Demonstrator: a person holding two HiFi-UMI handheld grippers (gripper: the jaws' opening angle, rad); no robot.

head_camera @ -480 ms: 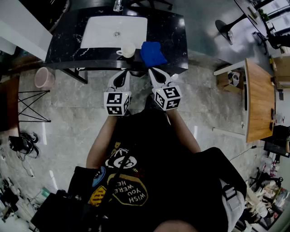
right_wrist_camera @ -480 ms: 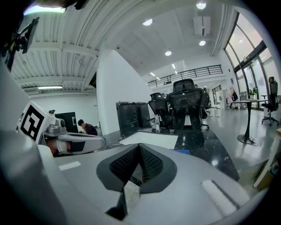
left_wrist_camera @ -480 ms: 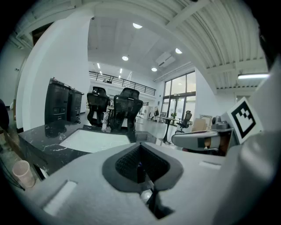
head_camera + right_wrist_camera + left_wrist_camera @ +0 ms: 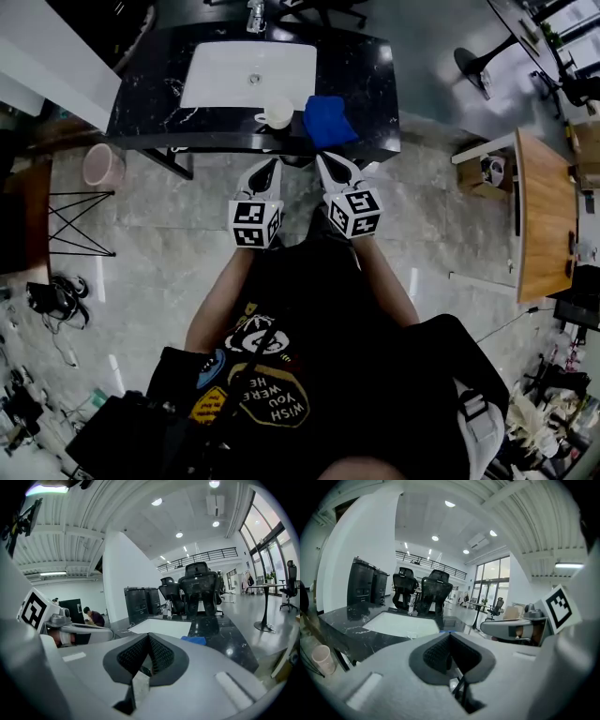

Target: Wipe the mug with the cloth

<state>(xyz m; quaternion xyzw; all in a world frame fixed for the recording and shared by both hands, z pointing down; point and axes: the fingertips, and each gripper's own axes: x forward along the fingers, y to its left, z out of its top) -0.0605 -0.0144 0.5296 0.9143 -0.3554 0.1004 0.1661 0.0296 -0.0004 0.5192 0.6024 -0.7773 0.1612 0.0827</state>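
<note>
A cream mug stands on the black counter at the front edge, just right of the white sink. A folded blue cloth lies right beside the mug, and its near edge shows in the right gripper view. My left gripper and right gripper hover side by side just short of the counter's front edge, below the mug and the cloth. Both are shut with nothing between the pads. The mug is hidden behind the jaws in both gripper views.
A faucet stands behind the sink. A pink bin and a black wire stand are on the floor to the left. A wooden table is at the right. Black office chairs stand beyond the counter.
The whole head view has shifted slightly down and right. Both grippers keep the same place relative to the counter, still shut.
</note>
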